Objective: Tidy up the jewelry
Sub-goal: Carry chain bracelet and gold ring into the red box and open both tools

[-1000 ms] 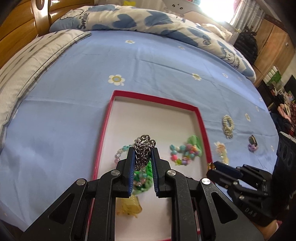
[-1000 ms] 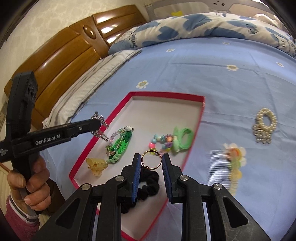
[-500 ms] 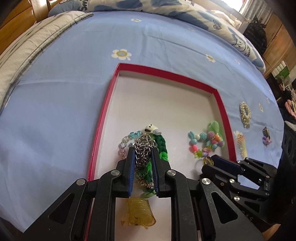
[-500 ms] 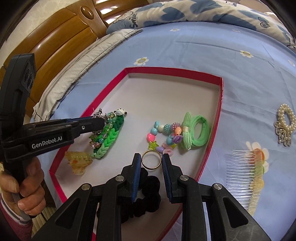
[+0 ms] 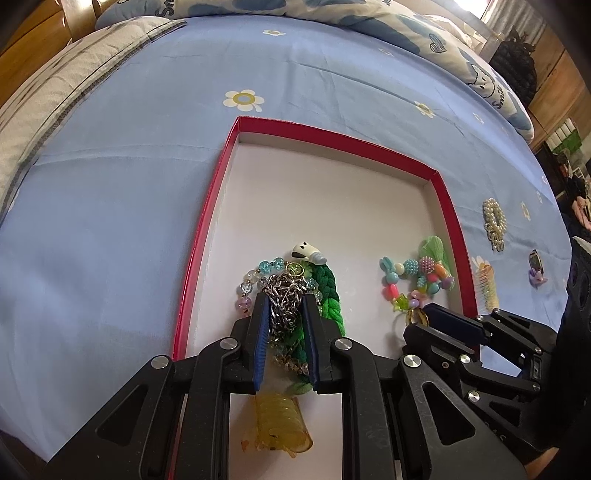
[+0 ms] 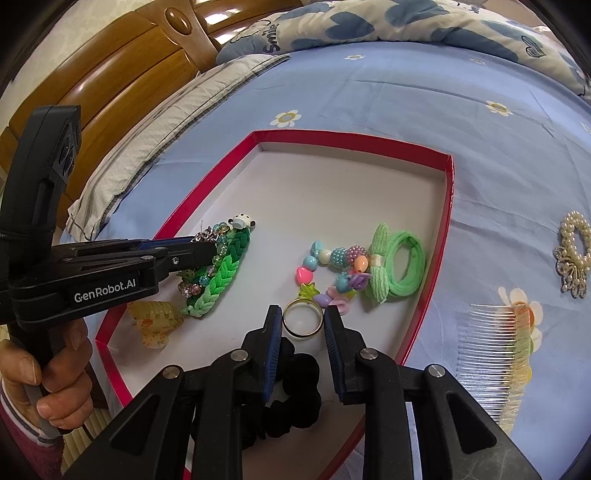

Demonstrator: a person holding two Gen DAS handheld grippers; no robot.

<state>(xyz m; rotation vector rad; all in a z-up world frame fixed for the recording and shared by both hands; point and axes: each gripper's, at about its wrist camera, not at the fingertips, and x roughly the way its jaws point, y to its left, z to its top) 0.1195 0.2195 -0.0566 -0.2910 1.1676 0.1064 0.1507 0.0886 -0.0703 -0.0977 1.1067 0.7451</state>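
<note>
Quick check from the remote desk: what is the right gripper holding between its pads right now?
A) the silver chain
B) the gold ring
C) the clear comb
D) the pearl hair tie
B: in the right wrist view the right gripper has the gold ring pinched between its blue pads, low over the red-rimmed box; the silver chain is in the left gripper.

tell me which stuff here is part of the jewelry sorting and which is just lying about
Part of the job:
- red-rimmed shallow box
- silver metal chain in the left gripper
- gold ring in the right gripper
- pearl bracelet, clear plastic comb, both outside the box

Just lying about:
- blue flowered bedsheet
- wooden headboard
- heart-print quilt
</note>
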